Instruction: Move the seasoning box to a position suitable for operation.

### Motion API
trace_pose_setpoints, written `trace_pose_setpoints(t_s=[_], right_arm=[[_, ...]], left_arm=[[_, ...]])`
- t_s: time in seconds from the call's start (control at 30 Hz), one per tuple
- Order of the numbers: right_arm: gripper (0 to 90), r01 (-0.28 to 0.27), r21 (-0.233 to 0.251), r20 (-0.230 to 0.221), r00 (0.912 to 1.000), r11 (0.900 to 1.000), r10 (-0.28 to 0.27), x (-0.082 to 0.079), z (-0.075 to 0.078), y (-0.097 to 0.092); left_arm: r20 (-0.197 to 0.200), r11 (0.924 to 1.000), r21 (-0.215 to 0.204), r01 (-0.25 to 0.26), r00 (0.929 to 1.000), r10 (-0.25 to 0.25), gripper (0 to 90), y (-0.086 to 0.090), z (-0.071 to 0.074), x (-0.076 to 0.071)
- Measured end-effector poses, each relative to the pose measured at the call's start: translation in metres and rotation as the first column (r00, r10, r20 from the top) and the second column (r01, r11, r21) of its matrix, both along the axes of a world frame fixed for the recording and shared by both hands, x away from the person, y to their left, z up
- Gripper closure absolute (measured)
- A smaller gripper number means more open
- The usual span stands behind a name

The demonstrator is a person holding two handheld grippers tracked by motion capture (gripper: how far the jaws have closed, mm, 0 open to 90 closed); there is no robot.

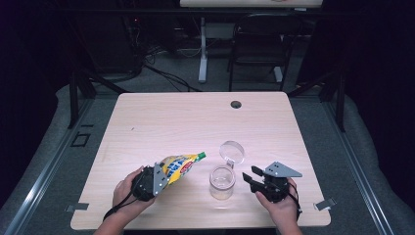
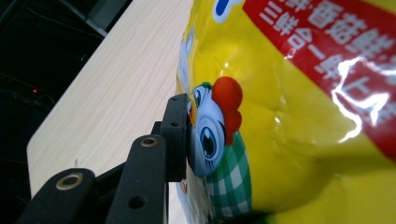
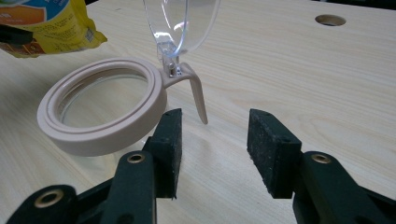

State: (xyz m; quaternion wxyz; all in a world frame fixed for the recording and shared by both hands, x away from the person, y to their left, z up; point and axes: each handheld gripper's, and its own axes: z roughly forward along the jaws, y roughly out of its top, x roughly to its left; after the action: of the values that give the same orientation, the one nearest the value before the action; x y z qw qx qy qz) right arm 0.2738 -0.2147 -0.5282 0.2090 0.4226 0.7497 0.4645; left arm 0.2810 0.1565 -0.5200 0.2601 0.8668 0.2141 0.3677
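Left gripper (image 1: 155,180) clamped on yellow pouch (image 1: 180,166), long axis tilted, green tip toward open jar (image 1: 222,182), just right. Right gripper (image 1: 250,179) jaws apart, empty, beside jar, lid (image 1: 232,151) flipped back.

glossy plastic pouch (image 2: 299,116), clear jar (image 1: 222,182), pale wood-grain table (image 1: 161,117).
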Motion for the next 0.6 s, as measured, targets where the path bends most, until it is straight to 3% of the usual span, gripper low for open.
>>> trace_pose_setpoints(t_s=[0.6], right_arm=[[50.9,-0.012,-0.037,0.057,0.9983,0.9992,0.014,-0.006,0.003,0.001]], left_arm=[[0.068,0.9963,0.085,0.009,0.9976,-0.015,66.7,-0.012,-0.012,-0.005]])
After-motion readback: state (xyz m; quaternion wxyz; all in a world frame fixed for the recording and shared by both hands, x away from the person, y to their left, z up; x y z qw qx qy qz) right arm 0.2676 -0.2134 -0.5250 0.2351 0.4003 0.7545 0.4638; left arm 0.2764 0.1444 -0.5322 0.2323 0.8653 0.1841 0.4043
